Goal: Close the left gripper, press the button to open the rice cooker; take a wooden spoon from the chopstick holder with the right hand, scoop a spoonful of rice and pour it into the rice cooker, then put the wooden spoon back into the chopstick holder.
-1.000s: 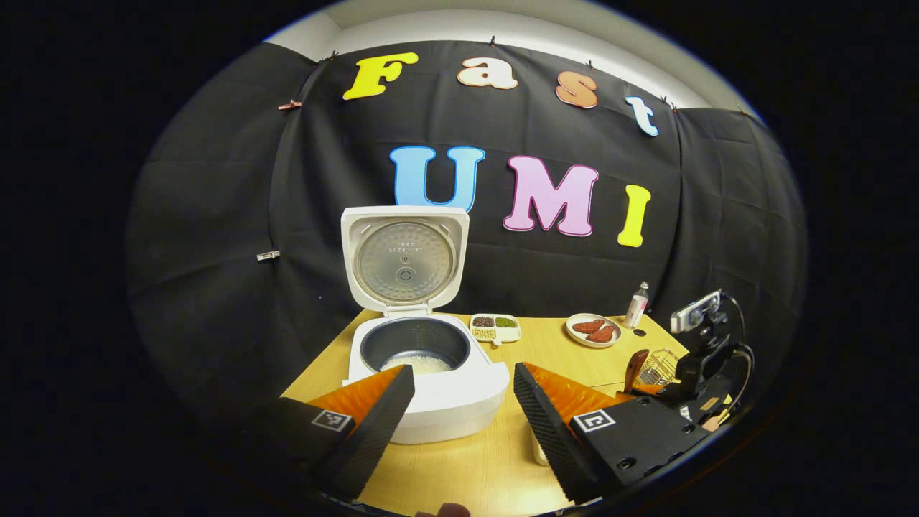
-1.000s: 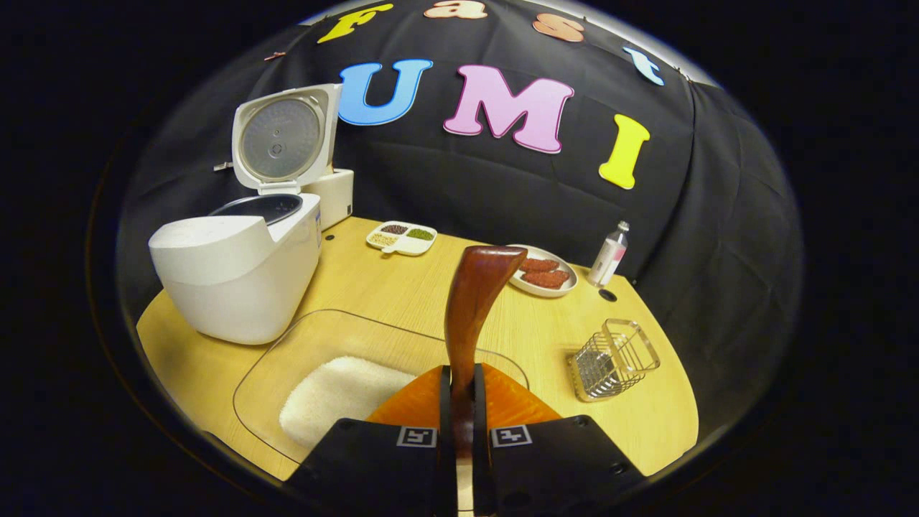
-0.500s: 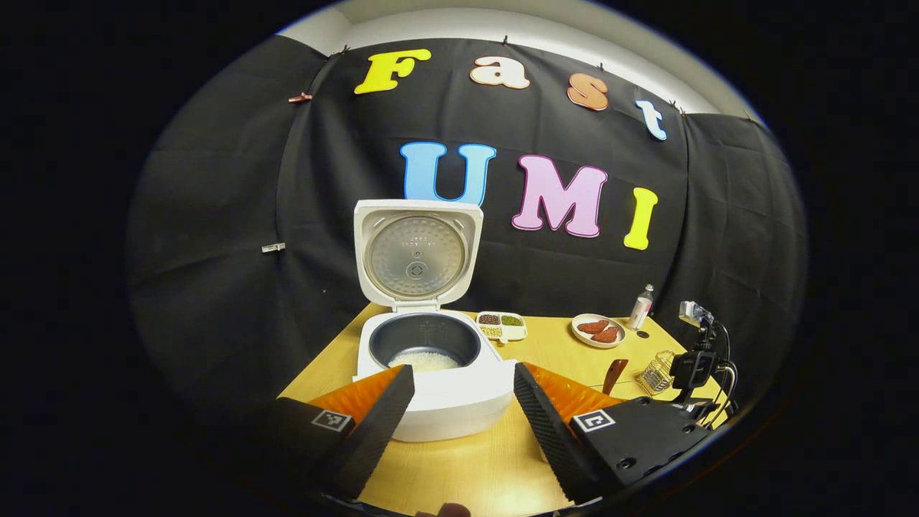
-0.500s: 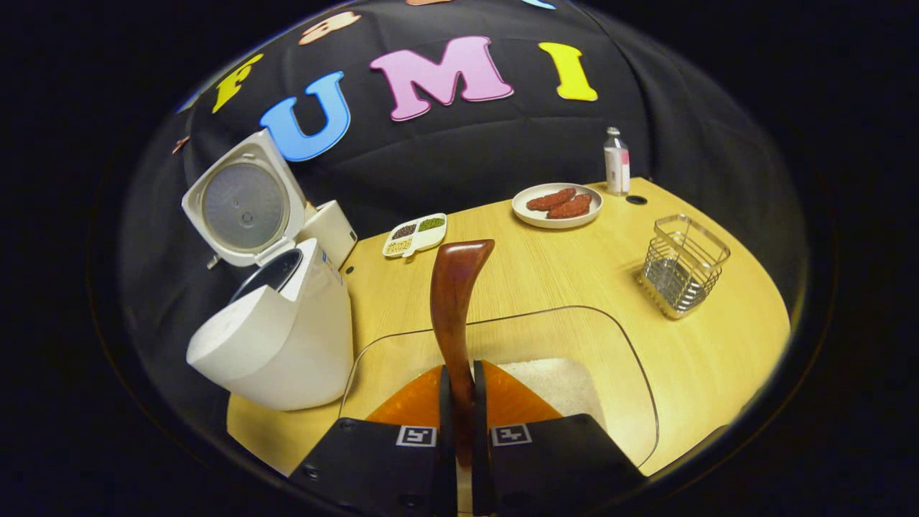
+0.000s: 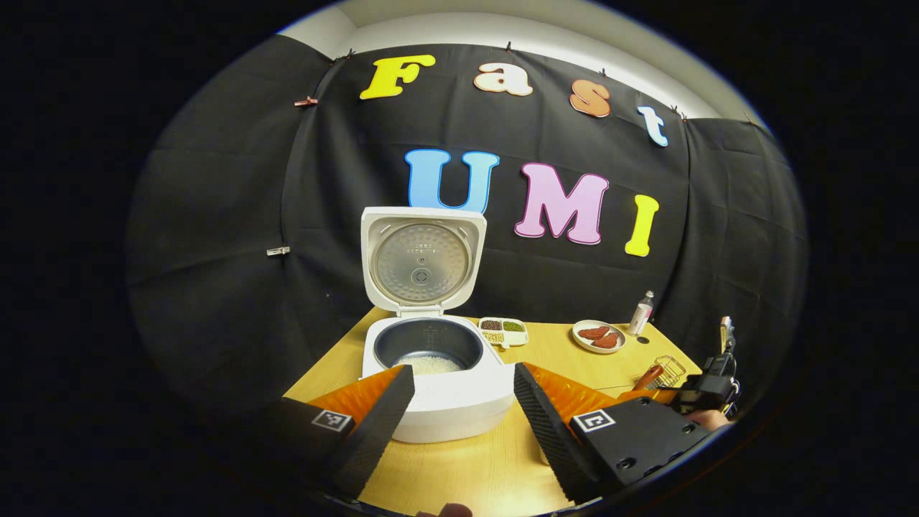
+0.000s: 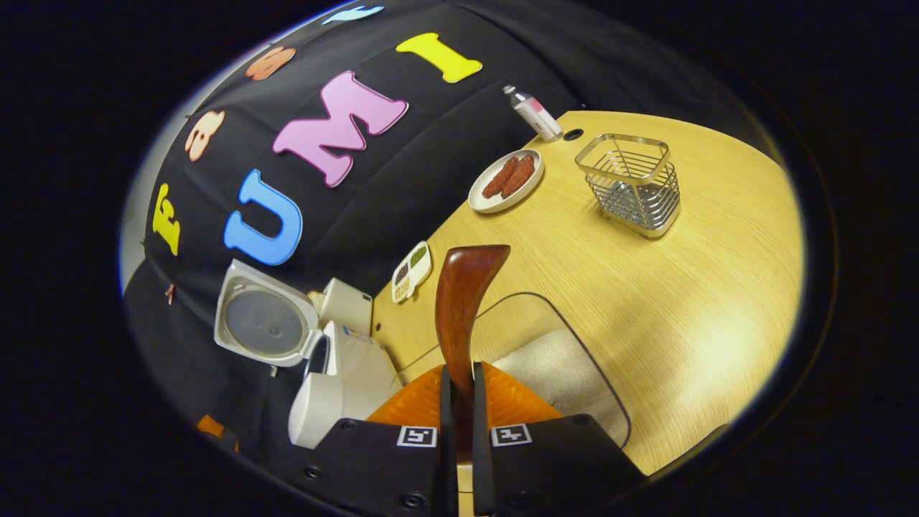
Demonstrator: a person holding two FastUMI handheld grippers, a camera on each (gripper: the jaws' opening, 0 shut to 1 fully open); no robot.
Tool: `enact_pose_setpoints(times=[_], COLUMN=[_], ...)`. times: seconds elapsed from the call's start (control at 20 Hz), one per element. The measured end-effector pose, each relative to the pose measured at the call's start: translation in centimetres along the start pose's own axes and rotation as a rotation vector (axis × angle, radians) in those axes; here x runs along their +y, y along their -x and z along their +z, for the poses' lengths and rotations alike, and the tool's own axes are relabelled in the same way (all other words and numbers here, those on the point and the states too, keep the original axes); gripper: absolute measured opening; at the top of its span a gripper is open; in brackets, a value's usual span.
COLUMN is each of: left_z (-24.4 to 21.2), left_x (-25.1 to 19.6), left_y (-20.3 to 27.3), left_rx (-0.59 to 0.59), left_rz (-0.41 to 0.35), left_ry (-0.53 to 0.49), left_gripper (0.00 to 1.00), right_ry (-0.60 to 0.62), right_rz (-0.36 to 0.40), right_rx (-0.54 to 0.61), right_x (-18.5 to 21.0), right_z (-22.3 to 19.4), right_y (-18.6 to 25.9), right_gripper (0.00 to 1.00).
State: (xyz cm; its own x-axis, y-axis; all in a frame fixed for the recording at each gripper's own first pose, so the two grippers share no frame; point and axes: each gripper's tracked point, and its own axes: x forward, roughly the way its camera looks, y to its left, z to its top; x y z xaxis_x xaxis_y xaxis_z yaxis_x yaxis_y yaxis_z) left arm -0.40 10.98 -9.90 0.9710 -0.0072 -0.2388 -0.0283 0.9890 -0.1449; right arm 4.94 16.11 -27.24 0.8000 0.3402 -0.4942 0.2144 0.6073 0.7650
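The white rice cooker (image 5: 445, 395) stands with its lid (image 5: 422, 258) upright and white rice in the dark pot (image 5: 428, 353). My left gripper (image 5: 464, 373) hovers open just in front of it, holding nothing. My right gripper (image 6: 459, 370) is shut on the handle of the brown wooden spoon (image 6: 459, 305), whose bowl points away from me, edge-on. It is rolled hard to one side above the clear rice tray (image 6: 567, 373). The wire chopstick holder (image 6: 635, 183) stands beyond the spoon. In the left gripper view the right gripper (image 5: 707, 391) and spoon (image 5: 650, 376) are at the far right.
On the wooden table (image 6: 703, 287) are a plate of red meat pieces (image 6: 506, 179), a small bottle (image 6: 533, 113) and a divided dish of beans (image 6: 411, 271). A white box (image 6: 347, 305) sits behind the cooker (image 6: 337, 380). The black cloth wall rises behind the table.
My right gripper has rolled steadily to one side with the spoon in it, tilting the scene, and sits lower at the far right. The left gripper has barely moved and stays open.
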Motion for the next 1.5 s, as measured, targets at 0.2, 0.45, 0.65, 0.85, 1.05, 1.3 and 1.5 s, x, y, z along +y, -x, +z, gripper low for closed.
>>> enact_pose_setpoints(times=[0.2, 0.45, 0.65, 0.85, 1.05, 1.3, 1.5], left_z=[-0.1, 0.0, 0.2, -0.1, -0.5, -1.3, -2.0], left_x=[-0.3, -0.6, -1.0, -1.4, -0.8, 0.6, 1.9], left_y=[0.5, 0.8, 1.1, 1.2, 1.2, 1.0, 0.8], left_rx=[0.001, -0.005, -0.014, -0.006, -0.001, 0.013, 0.025], left_rz=[-0.007, -0.005, -0.008, -0.020, -0.020, -0.007, 0.007], left_ry=[0.011, 0.021, 0.021, 0.038, 0.051, 0.064, 0.079], left_gripper=[0.99, 0.96, 0.96, 0.96, 0.96, 0.96, 0.96], right_ry=[-0.103, -0.252, -0.321, -0.313, -0.290, -0.240, -0.167], right_rz=[0.048, 0.150, 0.226, 0.301, 0.348, 0.395, 0.426], right_rx=[-0.038, -0.054, -0.061, -0.064, -0.054, -0.019, 0.019], right_x=[0.3, 2.8, 6.8, 12.1, 17.5, 24.4, 29.5], right_z=[2.8, 5.5, 6.7, 7.6, 7.6, 5.6, 2.4], right_y=[2.1, 3.7, 4.7, 5.0, 4.3, 1.0, -2.0], right_gripper=[0.13, 0.13, 0.12, 0.13, 0.12, 0.12, 0.12])
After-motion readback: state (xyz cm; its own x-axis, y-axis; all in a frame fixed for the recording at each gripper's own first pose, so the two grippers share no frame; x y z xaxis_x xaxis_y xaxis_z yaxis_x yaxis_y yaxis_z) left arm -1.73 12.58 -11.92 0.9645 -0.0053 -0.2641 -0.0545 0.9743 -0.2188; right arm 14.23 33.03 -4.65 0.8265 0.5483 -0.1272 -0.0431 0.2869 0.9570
